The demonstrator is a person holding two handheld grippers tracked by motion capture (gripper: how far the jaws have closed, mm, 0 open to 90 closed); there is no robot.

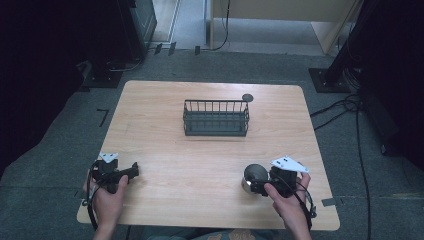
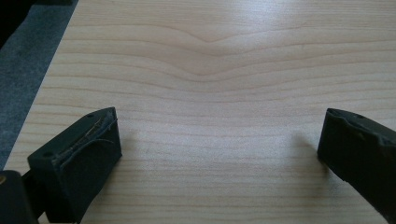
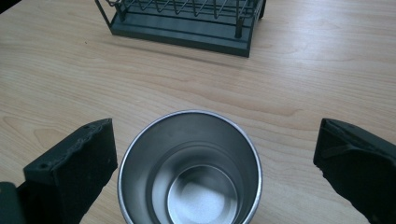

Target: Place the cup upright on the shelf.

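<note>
Barely started: my right gripper straddles the steel cup at the table's near right, jaws wide, no grip yet. Left gripper idles wide and empty. Rack waits empty mid-table.

The cup stands near the table's front right, the rack behind it.
</note>
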